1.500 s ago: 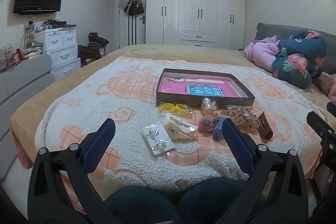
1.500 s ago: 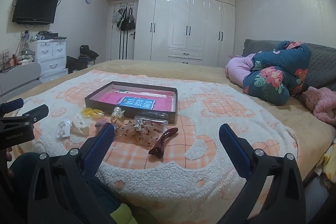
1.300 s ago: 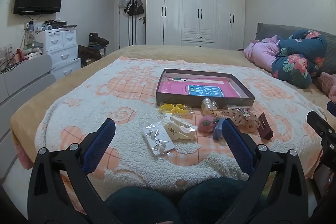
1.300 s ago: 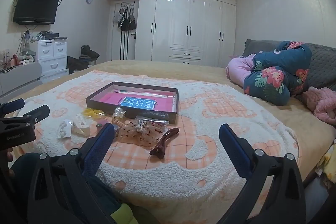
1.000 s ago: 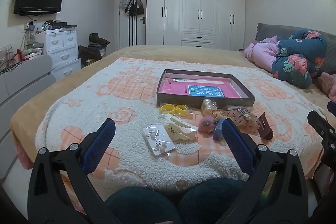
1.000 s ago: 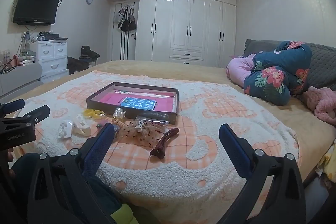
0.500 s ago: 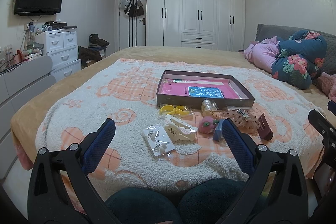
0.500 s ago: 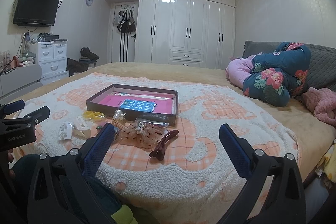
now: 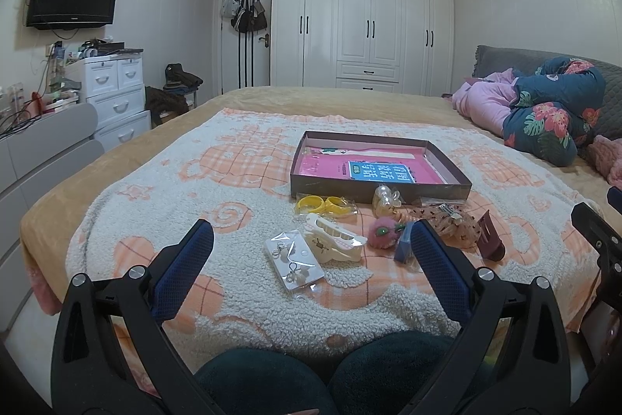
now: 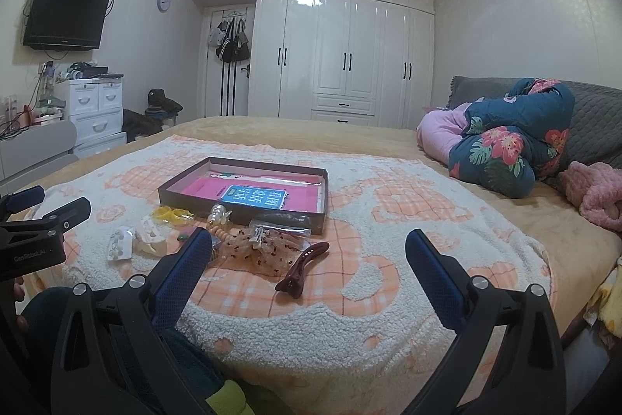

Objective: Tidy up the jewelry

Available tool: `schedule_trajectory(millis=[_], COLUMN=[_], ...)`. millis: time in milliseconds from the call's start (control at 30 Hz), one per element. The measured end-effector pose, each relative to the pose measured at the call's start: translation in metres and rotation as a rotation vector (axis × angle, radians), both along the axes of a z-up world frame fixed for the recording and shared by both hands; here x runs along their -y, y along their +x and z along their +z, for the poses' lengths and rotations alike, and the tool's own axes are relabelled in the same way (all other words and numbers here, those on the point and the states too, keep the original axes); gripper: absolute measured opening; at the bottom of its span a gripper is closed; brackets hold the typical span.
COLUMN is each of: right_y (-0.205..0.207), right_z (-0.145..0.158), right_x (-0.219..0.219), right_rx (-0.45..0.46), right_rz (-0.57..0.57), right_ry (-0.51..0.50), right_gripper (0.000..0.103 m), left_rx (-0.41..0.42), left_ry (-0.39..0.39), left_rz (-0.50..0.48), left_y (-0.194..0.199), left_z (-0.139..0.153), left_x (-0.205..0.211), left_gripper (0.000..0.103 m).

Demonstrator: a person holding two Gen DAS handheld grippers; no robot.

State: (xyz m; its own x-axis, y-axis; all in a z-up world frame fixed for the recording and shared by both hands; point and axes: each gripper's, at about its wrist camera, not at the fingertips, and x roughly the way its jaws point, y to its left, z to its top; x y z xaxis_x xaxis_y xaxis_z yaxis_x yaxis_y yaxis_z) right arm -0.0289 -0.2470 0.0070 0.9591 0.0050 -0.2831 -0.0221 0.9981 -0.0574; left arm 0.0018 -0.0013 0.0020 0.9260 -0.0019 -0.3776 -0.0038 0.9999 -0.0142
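Observation:
A shallow brown box [image 9: 299, 166] with a pink lining lies on the bed blanket, also in the right wrist view as the box [image 10: 171, 193]. In front of it lie yellow rings in a bag [image 9: 322, 205], a cream hair claw [image 9: 334, 244], an earring card [image 9: 293, 259], a pink pompom [image 9: 383, 231], a spotted mesh bow [image 9: 451, 224] and a maroon hair clip [image 10: 303, 269]. My left gripper [image 9: 311, 259] hovers open just short of the earring card. My right gripper [image 10: 309, 263] is open too, held above the blanket near the maroon clip. Neither holds anything.
Folded bedding [image 10: 509, 139] and a pink blanket [image 10: 594, 193] lie at the bed's right end. White drawers [image 9: 116, 92] stand left of the bed, wardrobes [image 9: 361, 26] behind it. A person's dark-clad knees [image 9: 318, 380] sit at the near edge.
Both grippers have lifted and tilted a little, so the scene sits slightly lower in each view. Nothing on the blanket has moved and both stay open.

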Motion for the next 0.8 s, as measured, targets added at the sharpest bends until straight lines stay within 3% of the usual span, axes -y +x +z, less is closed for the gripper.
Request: schedule_trajectory(millis=[800], right_y=[-0.0016], right_z=[0.0021], right_x=[0.0025], right_rx=[0.002], right_rz=[0.002], right_ry=[0.003], right_gripper=[0.097], left_rx=[0.002], left_ry=[-0.001], left_rz=[-0.003], left_y=[-0.0014], left_z=[0.0057], left_x=[-0.005], left_gripper=[0.093])
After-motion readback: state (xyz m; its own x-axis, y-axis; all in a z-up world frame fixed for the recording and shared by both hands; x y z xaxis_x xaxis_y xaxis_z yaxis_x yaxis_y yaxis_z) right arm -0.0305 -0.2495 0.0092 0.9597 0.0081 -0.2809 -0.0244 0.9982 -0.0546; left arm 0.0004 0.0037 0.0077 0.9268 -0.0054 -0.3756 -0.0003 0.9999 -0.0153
